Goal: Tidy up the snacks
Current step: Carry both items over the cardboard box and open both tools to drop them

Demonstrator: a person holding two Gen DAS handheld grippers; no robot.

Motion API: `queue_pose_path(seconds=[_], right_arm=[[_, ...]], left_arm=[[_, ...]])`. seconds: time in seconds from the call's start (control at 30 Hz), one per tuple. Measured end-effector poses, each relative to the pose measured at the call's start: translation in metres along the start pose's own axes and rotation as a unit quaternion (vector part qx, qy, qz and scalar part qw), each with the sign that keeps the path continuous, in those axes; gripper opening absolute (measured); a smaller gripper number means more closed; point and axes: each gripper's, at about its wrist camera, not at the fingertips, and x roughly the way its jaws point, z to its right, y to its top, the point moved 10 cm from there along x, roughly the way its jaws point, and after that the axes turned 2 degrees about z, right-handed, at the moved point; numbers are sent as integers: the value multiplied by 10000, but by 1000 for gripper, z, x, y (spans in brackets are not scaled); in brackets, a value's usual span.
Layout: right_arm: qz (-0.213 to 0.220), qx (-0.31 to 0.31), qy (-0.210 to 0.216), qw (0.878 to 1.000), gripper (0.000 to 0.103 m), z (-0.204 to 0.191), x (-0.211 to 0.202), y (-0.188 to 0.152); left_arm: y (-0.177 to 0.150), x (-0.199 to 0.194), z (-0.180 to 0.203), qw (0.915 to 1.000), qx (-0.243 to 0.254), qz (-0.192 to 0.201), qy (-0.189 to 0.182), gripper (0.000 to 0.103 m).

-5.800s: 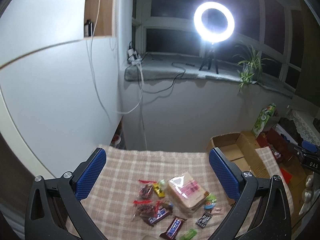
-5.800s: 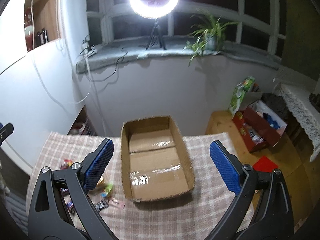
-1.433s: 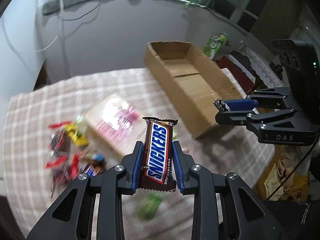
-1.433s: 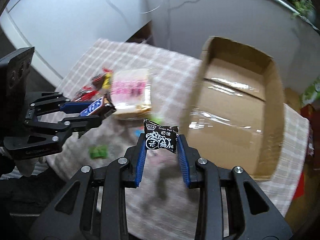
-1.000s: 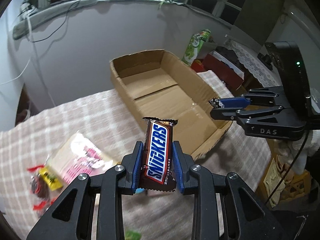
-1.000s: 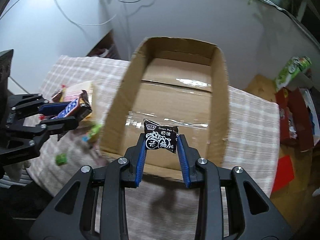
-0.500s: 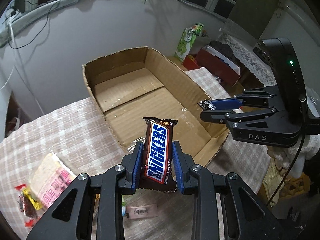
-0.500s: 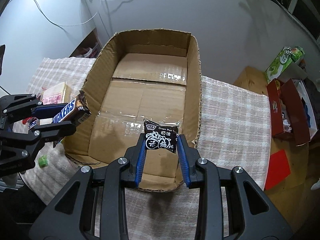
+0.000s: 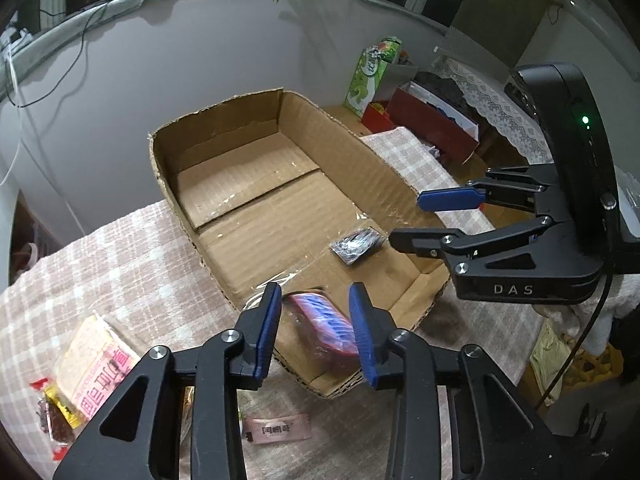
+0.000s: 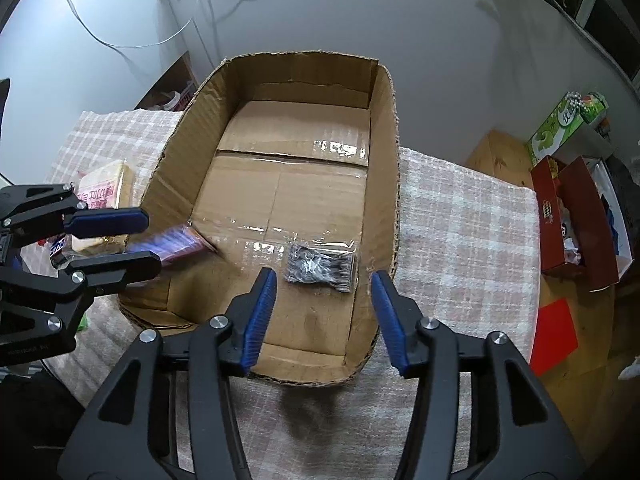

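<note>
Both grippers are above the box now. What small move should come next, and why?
Probably lift both away toward the pile. The left gripper and right gripper are opening with nothing held; the bar and black packet are in the box, and snacks remain outside.

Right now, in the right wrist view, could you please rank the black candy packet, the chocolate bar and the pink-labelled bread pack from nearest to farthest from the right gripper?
1. Black candy packet: in the cardboard box, just ahead of the opening right gripper.
2. Chocolate bar: blurred, at the box's left side.
3. Bread pack: outside the box, far left on the tablecloth.
</note>
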Motion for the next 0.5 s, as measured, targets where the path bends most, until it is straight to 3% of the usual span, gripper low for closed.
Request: queue_pose_path(seconds=[0.5], right_arm=[[254, -188, 255, 9992, 53, -28, -30, 2]], left_arm=[[-13, -47, -38, 9985, -402, 312, 206, 34]])
